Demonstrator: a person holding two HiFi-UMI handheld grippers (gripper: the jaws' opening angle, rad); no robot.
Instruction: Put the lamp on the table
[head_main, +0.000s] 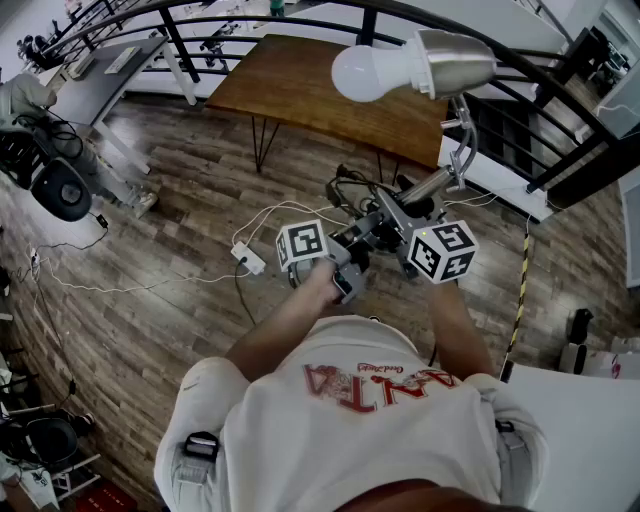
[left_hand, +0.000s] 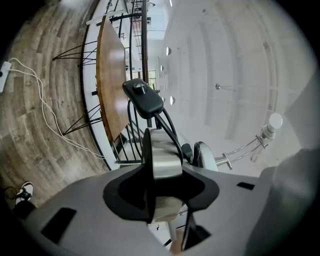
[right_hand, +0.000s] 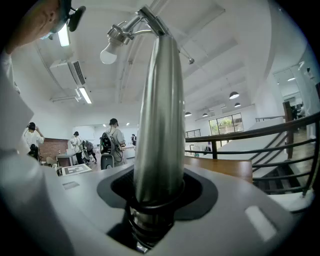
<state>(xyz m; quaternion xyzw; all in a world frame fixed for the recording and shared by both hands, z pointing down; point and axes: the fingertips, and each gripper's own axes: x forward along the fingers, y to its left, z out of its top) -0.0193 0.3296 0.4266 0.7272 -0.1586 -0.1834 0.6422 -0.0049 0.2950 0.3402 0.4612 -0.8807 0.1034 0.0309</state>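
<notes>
I carry a silver desk lamp above the wooden floor, tilted toward the brown wooden table (head_main: 300, 90). Its white bulb (head_main: 365, 72) and metal shade (head_main: 455, 60) hang over the table's near right corner. My left gripper (head_main: 345, 262) is shut on the edge of the lamp's round metal base (left_hand: 161, 150), with a black switch (left_hand: 142, 97) and cable just beyond it. My right gripper (head_main: 400, 218) is shut on the lamp's steel pole (right_hand: 157, 125), which rises to the bulb (right_hand: 107, 55). Both jaw pairs press on metal.
A black railing (head_main: 560, 90) runs behind and right of the table. A white power strip (head_main: 248, 259) and loose cables lie on the floor. An office chair (head_main: 60, 190) stands at the left. People (right_hand: 111, 142) stand far off in the room.
</notes>
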